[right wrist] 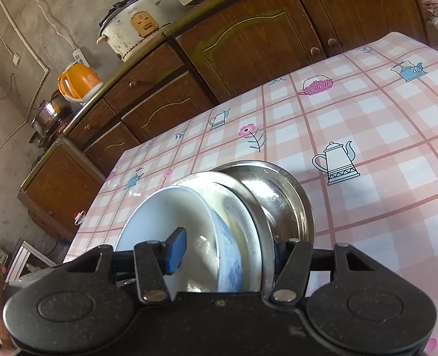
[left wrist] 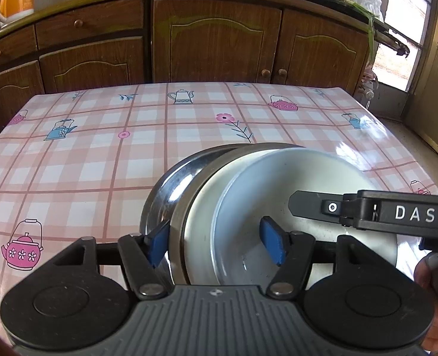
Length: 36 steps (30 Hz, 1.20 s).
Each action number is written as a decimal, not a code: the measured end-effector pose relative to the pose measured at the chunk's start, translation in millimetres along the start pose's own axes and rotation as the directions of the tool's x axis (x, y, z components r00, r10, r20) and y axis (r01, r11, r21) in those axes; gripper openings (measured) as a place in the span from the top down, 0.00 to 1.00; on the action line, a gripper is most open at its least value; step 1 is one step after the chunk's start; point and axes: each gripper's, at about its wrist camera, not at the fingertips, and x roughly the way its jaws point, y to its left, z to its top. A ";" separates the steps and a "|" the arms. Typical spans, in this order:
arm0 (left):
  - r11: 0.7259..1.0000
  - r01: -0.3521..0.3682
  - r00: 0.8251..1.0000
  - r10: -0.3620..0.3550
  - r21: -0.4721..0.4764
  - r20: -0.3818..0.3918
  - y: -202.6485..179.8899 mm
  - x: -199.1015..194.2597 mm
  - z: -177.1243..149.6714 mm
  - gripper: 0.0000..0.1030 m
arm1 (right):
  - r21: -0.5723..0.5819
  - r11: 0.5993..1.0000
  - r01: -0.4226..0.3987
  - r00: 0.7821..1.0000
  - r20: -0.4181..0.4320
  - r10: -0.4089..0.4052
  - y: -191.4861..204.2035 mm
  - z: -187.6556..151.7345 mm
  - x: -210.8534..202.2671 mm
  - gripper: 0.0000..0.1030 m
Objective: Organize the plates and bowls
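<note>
Steel and white dishes (left wrist: 278, 184), stacked and tilted, sit clamped by left gripper (left wrist: 217, 244) and right gripper (right wrist: 226, 250), both angled downward.

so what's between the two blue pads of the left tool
In the left wrist view, the left tool straddles the near rims of the steel plate and white plates stacked on it.

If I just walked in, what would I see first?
You'd spot the stack of dishes held up on edge over the pink checked tablecloth: a white plate in front, a shiny metal dish behind. The left gripper and the right gripper each clamp the stack between blue pads. On the counter behind sits a bright orange kettle.
</note>
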 end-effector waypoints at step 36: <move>0.983 -0.048 0.979 0.011 0.178 0.202 -18.4 -30.3 -21.9 0.52 | -0.333 0.928 0.168 0.984 0.007 -0.175 41.8 2.0 11.5 0.37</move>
